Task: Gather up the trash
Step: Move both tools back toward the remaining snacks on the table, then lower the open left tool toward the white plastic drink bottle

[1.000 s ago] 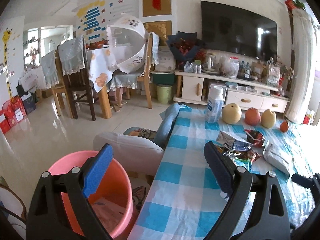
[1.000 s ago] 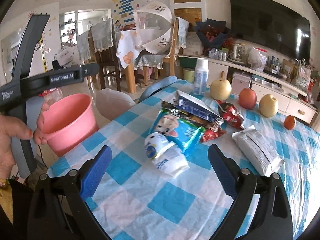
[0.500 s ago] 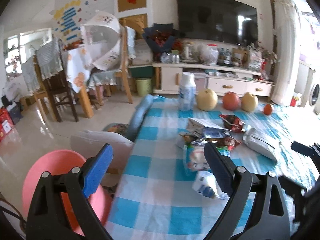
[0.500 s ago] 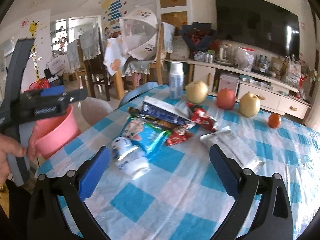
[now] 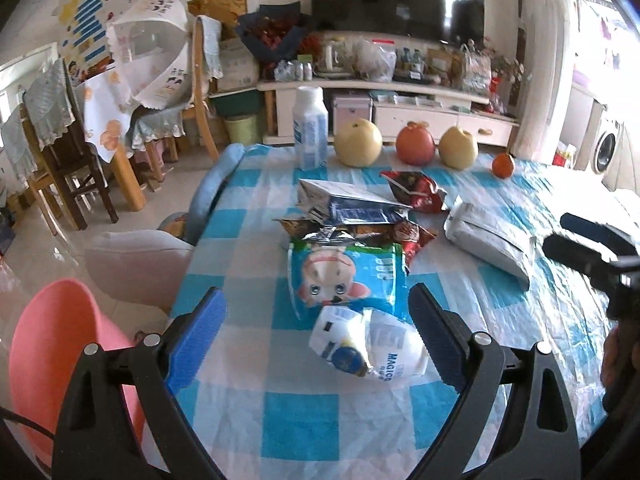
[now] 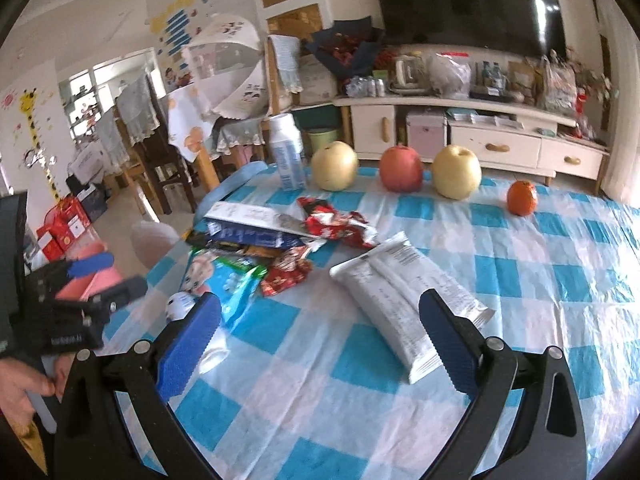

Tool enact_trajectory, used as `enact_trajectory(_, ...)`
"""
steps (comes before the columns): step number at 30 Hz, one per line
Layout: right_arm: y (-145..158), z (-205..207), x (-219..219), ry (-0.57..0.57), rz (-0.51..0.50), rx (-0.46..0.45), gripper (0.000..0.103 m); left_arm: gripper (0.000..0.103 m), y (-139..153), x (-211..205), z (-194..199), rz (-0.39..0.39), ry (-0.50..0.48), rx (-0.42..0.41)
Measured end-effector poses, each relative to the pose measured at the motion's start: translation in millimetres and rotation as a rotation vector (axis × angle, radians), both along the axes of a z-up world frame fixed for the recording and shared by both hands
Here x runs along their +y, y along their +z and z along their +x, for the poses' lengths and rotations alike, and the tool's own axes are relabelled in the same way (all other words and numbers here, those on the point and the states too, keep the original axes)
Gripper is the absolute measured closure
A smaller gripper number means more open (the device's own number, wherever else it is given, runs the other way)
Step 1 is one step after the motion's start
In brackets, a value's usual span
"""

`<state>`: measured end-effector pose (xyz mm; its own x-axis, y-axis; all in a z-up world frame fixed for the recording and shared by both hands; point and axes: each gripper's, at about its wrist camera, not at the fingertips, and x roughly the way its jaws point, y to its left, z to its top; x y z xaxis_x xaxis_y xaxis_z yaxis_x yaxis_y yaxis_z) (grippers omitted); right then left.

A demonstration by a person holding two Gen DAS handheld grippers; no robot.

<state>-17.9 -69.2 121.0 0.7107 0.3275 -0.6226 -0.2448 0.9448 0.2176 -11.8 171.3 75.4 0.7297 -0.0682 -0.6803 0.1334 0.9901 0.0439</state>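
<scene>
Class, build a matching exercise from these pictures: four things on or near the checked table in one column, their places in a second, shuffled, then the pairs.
Things:
1. white bottle
2. orange
3. pink bucket
4. grey packet

Places:
A. on the floor beside the table
B. between the right gripper fingers
C. right end of the fruit row
D. upright, left of the pears

Pairs: 1-D, 2-C, 3-A, 4-B

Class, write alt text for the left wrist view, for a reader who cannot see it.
The open left gripper hovers over a blue-checked table, its jaws either side of a crumpled white wrapper. Beyond lie a blue snack bag and more wrappers, then a row of fruit; a pink bucket stands beside the table at left.
</scene>
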Motion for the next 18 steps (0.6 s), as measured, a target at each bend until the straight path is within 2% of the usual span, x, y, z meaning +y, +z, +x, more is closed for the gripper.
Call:
enact_trajectory(5, -7, 20, -14, -0.038, 0.004, 0.059, 0.005, 0.010, -10, -11, 15, -0.008, -0.020, 0.059)
enact_trajectory(10, -18, 38, -28, -0.083, -0.033, 0.099, 0.005, 0.010, -21, -20, 30, 0.004, -0.028, 0.102)
enact_trajectory(14, -32, 52, -46, -0.118, -0.017, 0.160, 0.005, 0.010, -30, -26, 42, 0.013, -0.028, 0.138)
enact_trajectory(18, -42, 60, -57, -0.141, -0.018, 0.206, 0.005, 0.010, -39, -28, 53, 0.045, -0.019, 0.171)
